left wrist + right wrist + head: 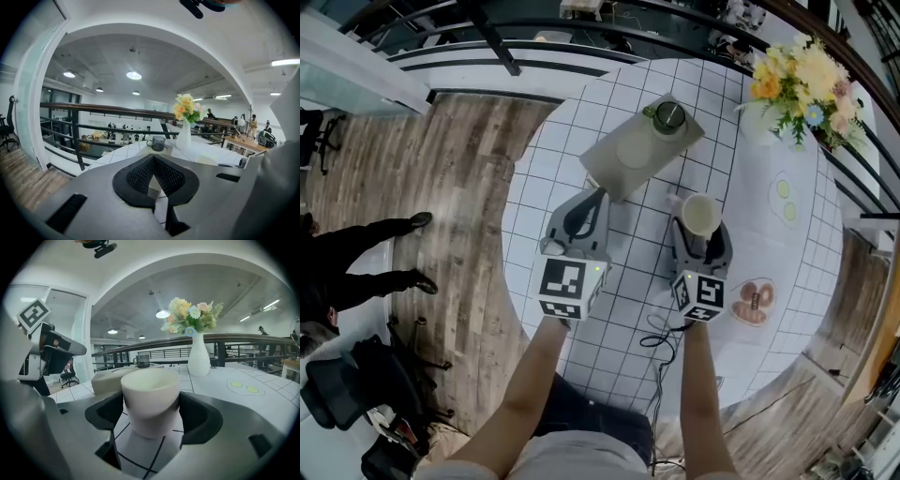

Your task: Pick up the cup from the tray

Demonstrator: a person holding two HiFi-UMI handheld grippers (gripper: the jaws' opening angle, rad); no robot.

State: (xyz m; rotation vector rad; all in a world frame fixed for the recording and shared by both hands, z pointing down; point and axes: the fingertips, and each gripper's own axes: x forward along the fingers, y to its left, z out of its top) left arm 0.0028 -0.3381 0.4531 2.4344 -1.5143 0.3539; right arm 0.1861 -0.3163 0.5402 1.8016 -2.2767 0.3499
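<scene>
My right gripper [701, 230] has the cup [699, 214] between its jaws, which are held partly apart by it, with the pads pressing on opposite sides of the wall a little below the rim. The cup is upright, mouth up and looks empty. It is over the bare table [619, 309] and clear of the tray [619, 159], which lies just beyond it and to the left. I cannot tell whether its base is resting on the table or hanging just above it. My left gripper [579, 220] is fully closed on nothing and sits near the tray's near edge, beside the right one but apart from it. A dark mug [668, 116] stands at the far end of the tray, and a vase [761, 120] of flowers stands well off to the right. I judge the cup to be smooth, stiff and fairly light, likely glazed ceramic, so it could slide against the pads and would chip or break if it fell. The wall widens toward the rim, so a hold on the upper body suits it, because any downward slip wedges it tighter. I would keep the squeeze firm but not hard, hold the cup level, and avoid pinching the thin rim itself
</scene>
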